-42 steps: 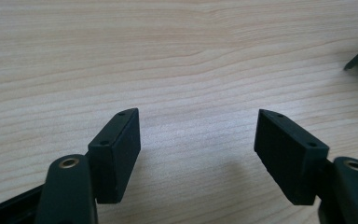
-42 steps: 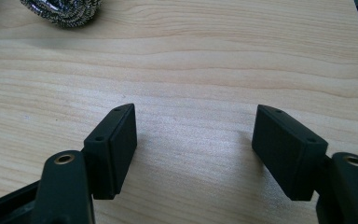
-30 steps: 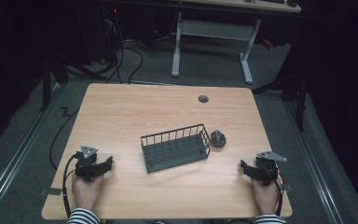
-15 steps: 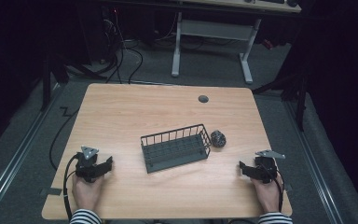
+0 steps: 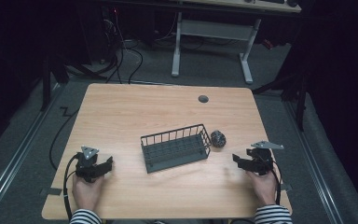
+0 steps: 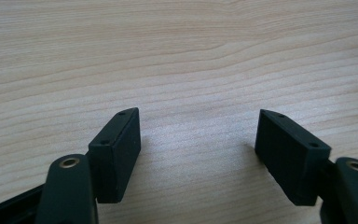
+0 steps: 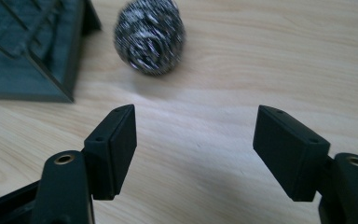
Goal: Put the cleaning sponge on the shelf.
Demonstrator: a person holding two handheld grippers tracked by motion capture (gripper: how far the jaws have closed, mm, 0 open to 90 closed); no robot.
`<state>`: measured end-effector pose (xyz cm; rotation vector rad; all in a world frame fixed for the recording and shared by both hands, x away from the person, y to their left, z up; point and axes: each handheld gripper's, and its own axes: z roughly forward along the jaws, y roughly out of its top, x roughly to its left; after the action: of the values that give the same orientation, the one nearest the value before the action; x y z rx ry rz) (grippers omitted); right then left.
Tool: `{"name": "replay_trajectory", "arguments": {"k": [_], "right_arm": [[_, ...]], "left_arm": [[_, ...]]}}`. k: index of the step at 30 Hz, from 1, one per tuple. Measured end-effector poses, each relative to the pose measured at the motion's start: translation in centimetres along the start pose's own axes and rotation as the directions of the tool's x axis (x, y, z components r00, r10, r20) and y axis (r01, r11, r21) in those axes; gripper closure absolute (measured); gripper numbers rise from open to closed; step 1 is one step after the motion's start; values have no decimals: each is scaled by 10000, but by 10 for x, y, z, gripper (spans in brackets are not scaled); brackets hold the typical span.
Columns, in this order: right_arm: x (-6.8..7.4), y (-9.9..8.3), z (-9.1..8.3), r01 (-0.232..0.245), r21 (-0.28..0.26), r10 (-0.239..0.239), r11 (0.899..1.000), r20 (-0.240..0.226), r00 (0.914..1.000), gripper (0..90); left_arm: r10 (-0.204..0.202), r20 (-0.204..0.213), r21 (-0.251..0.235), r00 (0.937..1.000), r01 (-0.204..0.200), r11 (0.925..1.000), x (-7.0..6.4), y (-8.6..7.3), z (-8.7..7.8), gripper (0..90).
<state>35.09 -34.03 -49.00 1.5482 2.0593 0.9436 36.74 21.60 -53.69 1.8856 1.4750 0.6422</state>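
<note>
Wooden table (image 5: 135, 112), dark room. Left gripper (image 6: 198, 135) jaws apart over bare wood. Right gripper (image 7: 193, 133) jaws apart; steel wool ball (image 7: 150, 36) ahead, beside wire basket (image 7: 32, 51).

A pale wood-grain worktop (image 5: 135, 112) with fine wavy streaks is seen beneath both tools. The left tool (image 6: 198, 154) and right tool (image 7: 196, 151) are matt black, with brass-coloured rivets. Ahead of the right tool, a silver-grey, glinting steel-wool scouring ball (image 7: 150, 41) and a dark grey wire basket (image 7: 32, 51) are seen. Black-and-white striped sleeves (image 5: 85, 217) are worn.
</note>
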Motion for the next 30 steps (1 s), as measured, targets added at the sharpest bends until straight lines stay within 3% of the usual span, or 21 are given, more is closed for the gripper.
{"name": "replay_trajectory", "arguments": {"k": [6, 9, 17, 21, 24, 30], "right_arm": [[8, 15, 7, 173, 21, -172, 9998, -566, 9983, 313], [12, 22, 10, 422, -27, -423, 9991, -523, 9977, 319], [18, 49, 17, 474, -359, -484, 9982, -286, 9984, 320], [22, 61, 27, 691, -226, -697, 9974, -257, 9972, 314], [24, 68, 34, 574, -241, -581, 9981, -297, 9979, 315], [27, 76, 54, 586, 228, -580, 9980, -285, 9979, 302]], "left_arm": [[-2, -1, -4, 10000, 2, 10000, 0, 0, 0, 313], [5, 6, 4, 10000, -5, 10000, 0, 0, 0, 312], [13, 14, 2, 10000, -13, 10000, 0, 0, 0, 308], [12, 19, 12, 10000, -12, 10000, 0, 0, 0, 308], [17, 30, 20, 10000, -17, 10000, 0, 0, 0, 306], [22, 38, 27, 10000, -22, 10000, 0, 0, 0, 303]]}}
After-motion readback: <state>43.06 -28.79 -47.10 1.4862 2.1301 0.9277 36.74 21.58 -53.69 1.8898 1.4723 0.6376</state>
